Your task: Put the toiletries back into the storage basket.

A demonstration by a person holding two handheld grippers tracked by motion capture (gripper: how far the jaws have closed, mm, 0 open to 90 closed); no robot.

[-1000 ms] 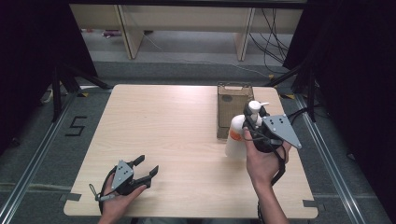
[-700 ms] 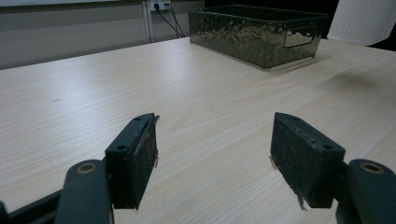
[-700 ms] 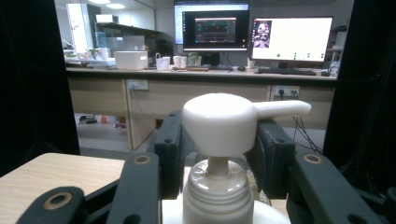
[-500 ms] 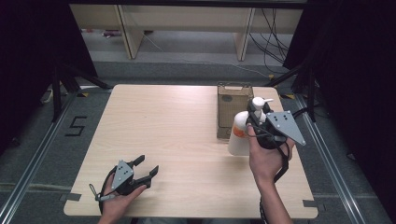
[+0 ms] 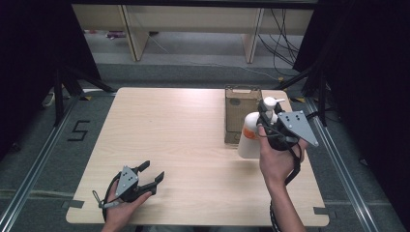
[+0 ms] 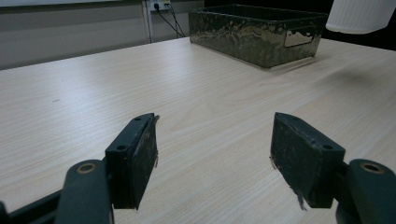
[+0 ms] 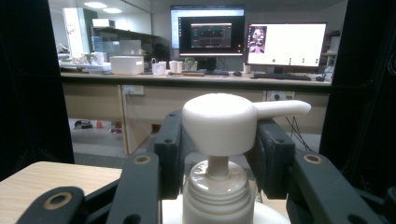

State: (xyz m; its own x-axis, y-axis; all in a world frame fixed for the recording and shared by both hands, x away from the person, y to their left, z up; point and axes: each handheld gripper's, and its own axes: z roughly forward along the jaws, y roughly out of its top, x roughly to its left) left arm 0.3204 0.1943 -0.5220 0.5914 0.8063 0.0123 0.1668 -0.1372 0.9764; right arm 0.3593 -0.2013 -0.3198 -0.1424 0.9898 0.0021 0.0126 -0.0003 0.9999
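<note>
The right tool [image 5: 267, 121] is clamped around the neck of a white plastic pump bottle [image 5: 250, 136] with an orange label, holding it off the pale wooden bench [image 5: 179, 140] at the right side; in the left tool's view the bottle's ribbed base [image 6: 359, 16] hangs clear of the surface with a soft shadow beneath. In the right tool's view the black jaws press on either side of the collar under the white pump head [image 7: 224, 121], whose spout points to the right. Just beside the bottle, toward the far edge, stands a dark rectangular metal box [image 5: 240, 113] with a slot handle in its end wall; bottle and box overlap in the high view, and whether they touch cannot be told. The left tool [image 5: 147, 176] rests low at the near left of the bench in the person's left hand [image 5: 123, 205], jaws wide apart with nothing between them, well apart from the box. Beyond the bench are a wooden desk [image 7: 154, 93], two lit monitors [image 7: 247, 37] and trailing cables [image 5: 283, 36] on the floor
</note>
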